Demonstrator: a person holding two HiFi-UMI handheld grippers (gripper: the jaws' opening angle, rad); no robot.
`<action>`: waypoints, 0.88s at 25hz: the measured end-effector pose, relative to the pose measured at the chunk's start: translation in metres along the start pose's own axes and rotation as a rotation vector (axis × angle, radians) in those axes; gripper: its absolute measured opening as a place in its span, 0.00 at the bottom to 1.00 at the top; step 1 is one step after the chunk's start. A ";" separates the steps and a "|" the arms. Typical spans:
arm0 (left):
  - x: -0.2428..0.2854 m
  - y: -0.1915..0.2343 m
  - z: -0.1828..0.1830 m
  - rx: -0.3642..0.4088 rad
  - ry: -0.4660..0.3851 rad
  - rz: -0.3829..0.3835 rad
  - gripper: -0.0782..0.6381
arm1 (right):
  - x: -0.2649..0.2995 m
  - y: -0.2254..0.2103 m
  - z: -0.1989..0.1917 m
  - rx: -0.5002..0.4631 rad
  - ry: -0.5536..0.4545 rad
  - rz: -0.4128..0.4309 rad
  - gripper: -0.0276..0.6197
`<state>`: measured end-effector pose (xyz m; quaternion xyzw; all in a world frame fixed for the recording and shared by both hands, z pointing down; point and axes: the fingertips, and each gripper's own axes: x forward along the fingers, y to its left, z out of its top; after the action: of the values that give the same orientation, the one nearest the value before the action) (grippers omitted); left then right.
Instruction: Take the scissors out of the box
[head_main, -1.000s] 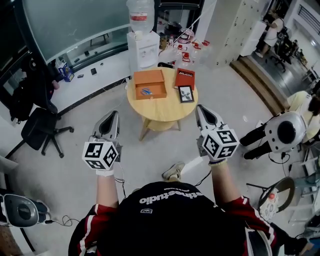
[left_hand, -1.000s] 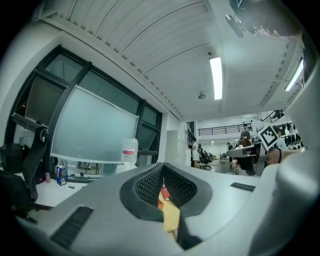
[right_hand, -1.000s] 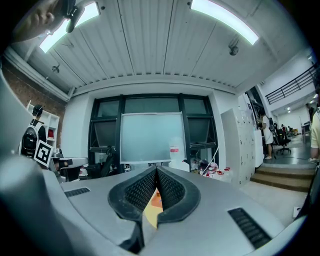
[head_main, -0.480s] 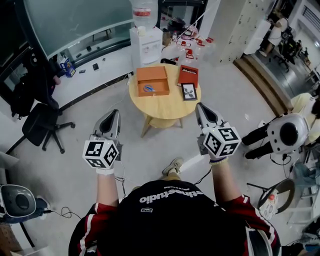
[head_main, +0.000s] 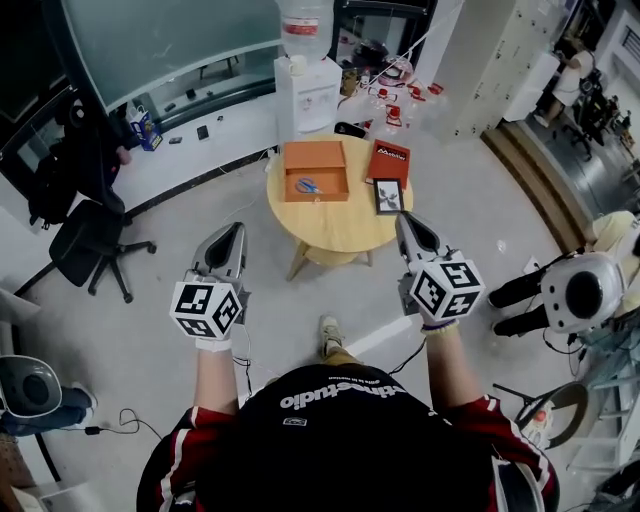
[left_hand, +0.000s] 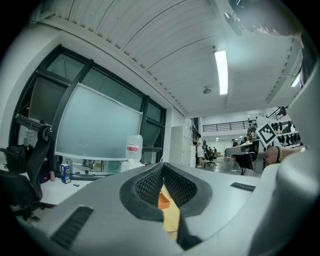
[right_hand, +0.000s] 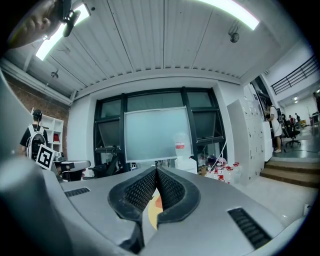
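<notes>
The scissors (head_main: 308, 185) are lying inside the open orange box (head_main: 318, 157) on the round tabletop (head_main: 340, 225), well ahead of both claws. The left claw (head_main: 232, 232) and right claw (head_main: 405, 220) are pointing level toward it, each pinched together on nothing, probably because the box is not within reach yet

Scissors (head_main: 308, 185) lie in the box (head_main: 335, 188) on the table (head_main: 340, 228), beside a book (head_main: 390, 162).
</notes>
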<state>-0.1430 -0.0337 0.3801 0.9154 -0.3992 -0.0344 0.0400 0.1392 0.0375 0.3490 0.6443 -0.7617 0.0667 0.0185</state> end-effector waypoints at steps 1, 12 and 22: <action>0.006 0.003 0.002 0.004 -0.002 0.007 0.13 | 0.007 -0.003 0.002 -0.003 -0.003 0.008 0.08; 0.070 0.033 0.023 0.043 -0.027 0.053 0.13 | 0.094 -0.031 0.030 -0.033 -0.033 0.103 0.08; 0.156 0.047 0.030 0.066 -0.037 0.069 0.13 | 0.164 -0.084 0.046 -0.029 -0.058 0.139 0.08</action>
<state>-0.0744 -0.1810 0.3499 0.9011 -0.4320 -0.0367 0.0033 0.1972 -0.1420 0.3289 0.5911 -0.8057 0.0381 0.0009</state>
